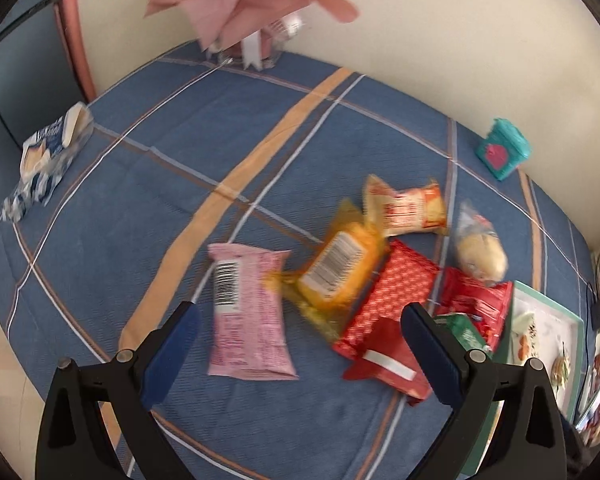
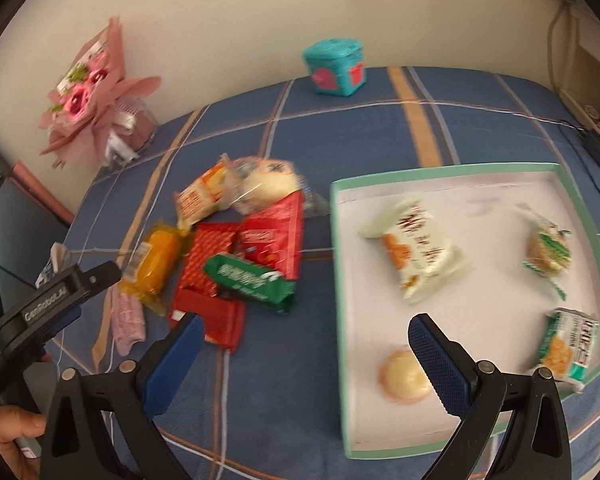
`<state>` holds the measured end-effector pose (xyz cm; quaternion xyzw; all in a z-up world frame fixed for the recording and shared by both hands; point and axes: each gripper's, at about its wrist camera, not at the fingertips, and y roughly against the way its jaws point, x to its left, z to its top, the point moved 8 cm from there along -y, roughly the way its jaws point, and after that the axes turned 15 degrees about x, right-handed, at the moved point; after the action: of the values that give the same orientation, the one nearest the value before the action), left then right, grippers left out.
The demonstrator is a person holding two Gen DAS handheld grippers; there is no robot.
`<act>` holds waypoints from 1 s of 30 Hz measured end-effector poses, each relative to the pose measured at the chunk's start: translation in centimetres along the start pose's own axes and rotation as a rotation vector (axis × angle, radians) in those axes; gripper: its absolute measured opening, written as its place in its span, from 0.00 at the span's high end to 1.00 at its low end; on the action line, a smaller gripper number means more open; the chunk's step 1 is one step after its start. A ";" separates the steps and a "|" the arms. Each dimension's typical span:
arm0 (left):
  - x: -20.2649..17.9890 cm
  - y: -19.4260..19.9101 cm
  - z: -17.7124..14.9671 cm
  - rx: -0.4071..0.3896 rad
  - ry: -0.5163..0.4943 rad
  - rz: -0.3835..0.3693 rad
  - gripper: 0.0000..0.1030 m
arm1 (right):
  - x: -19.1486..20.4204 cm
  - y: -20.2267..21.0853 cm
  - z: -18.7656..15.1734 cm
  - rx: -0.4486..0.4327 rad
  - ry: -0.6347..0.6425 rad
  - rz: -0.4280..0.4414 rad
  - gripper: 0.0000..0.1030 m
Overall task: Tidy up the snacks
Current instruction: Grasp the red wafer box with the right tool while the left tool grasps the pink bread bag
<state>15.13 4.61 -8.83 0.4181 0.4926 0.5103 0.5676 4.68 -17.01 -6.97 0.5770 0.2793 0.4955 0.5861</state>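
Note:
A pile of snacks lies on the blue plaid cloth: a pink packet [image 1: 246, 312], an orange packet [image 1: 340, 268], a red patterned packet [image 1: 384, 312], a green packet [image 2: 248, 278], a red pouch [image 2: 276, 236] and a clear-wrapped bun [image 1: 480, 250]. A white tray with a green rim [image 2: 340, 264] holds several wrapped snacks, among them a white packet [image 2: 418, 250] and a round cake [image 2: 402, 376]. My left gripper [image 1: 300, 344] is open and empty above the pink packet. My right gripper [image 2: 304, 356] is open and empty over the tray's near left edge.
A pink paper bouquet [image 2: 96, 96] stands at the back by the wall. A teal box [image 2: 336, 66] sits at the far edge. A blue-and-white bag [image 1: 48, 160] lies at the cloth's left edge. The other hand-held gripper [image 2: 48, 300] shows at the left.

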 end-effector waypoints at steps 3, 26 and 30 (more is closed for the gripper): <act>1.5 -0.6 0.4 0.023 0.023 0.000 0.03 | 2.2 -1.7 -0.3 0.041 0.023 0.013 0.00; 4.4 -5.7 1.0 0.141 0.044 -0.038 0.19 | 9.4 -9.8 0.7 0.149 -0.002 -0.007 0.18; 4.1 -6.3 0.9 0.158 0.042 -0.061 0.28 | 9.6 -10.1 1.0 0.150 0.016 -0.033 0.28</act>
<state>17.08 7.85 -15.39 0.4356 0.5557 0.4609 0.5377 11.55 -7.15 -14.03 0.6107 0.3299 0.4681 0.5469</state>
